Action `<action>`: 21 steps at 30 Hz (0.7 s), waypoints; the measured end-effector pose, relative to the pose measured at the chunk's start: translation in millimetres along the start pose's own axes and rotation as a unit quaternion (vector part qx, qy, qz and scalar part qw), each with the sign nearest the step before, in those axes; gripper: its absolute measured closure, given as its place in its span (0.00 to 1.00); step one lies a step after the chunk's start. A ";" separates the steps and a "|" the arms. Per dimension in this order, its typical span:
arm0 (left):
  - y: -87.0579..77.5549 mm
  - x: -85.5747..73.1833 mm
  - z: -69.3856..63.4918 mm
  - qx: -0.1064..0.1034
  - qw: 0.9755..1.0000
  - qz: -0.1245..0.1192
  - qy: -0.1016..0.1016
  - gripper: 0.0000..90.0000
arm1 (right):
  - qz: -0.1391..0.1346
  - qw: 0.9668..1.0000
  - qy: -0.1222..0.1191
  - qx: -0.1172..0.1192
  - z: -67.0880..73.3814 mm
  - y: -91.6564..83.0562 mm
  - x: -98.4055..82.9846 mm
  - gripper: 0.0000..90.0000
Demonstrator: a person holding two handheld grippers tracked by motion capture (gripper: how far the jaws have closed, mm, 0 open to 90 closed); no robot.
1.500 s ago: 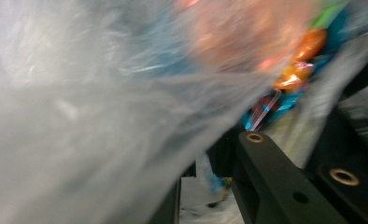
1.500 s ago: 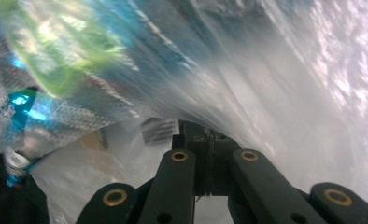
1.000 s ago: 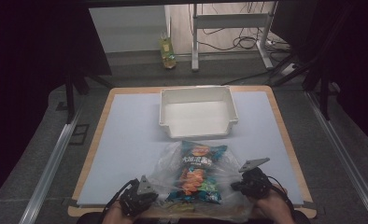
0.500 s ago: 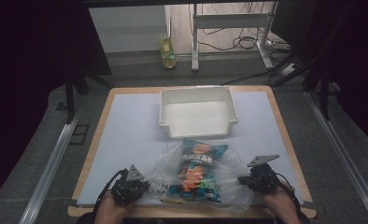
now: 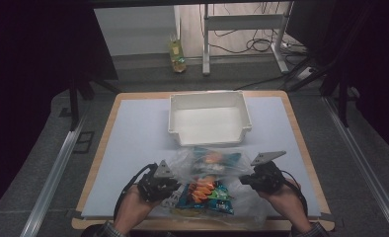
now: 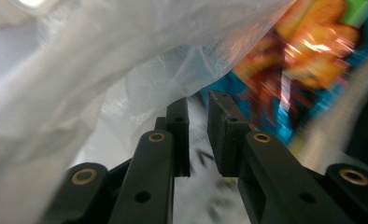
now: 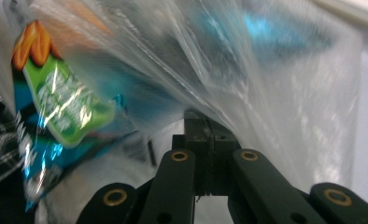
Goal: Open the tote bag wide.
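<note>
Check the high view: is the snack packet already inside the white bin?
No, the snack packet lies in the clear plastic bag on the table, in front of the white bin.

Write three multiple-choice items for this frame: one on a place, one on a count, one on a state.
1. Where is the white bin relative to the snack bag?
A. Beyond it, farther from the person
B. Left of it
C. Under it

2. How many grippers are at the clear plastic bag?
A. None
B. One
C. Two

3. How do the right gripper's jaws stand?
A. Wide open
B. Pressed shut on the plastic film
C. Shut on the bin rim

Answers:
1. A: in the high view the bin sits mid-table, the snack bag near the front edge between the hands.
2. C: the left gripper and the right gripper flank the plastic bag in the high view.
3. B: the right gripper view shows the jaws together with film pinched between them.
</note>
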State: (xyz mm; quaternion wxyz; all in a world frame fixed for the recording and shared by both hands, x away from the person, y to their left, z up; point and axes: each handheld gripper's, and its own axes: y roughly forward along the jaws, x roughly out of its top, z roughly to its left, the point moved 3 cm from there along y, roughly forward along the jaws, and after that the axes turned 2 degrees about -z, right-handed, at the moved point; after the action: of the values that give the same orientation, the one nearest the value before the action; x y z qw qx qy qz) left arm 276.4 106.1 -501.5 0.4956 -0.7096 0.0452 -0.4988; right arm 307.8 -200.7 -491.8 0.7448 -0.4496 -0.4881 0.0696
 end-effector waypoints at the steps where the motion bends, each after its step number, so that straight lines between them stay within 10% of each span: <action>1: 2.8 3.0 4.1 0.008 1.000 0.000 -0.002 0.87 | -0.002 1.000 0.002 -0.001 -3.5 1.3 4.1 0.99; 12: 59.4 31.0 59.0 0.055 0.996 -0.006 -0.064 0.89 | -0.011 0.999 0.037 -0.026 -43.9 25.4 23.9 0.99; 21: 85.5 27.0 61.3 -0.022 0.997 0.010 -0.076 0.91 | 0.004 0.995 0.072 -0.066 -72.5 38.9 18.7 0.99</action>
State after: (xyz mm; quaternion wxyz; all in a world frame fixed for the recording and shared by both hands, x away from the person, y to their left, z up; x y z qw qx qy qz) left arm 372.8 88.3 -548.3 0.4869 -0.7559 0.0257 -0.4368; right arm 387.7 -211.4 -516.7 0.7468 -0.5031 -0.4349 0.0074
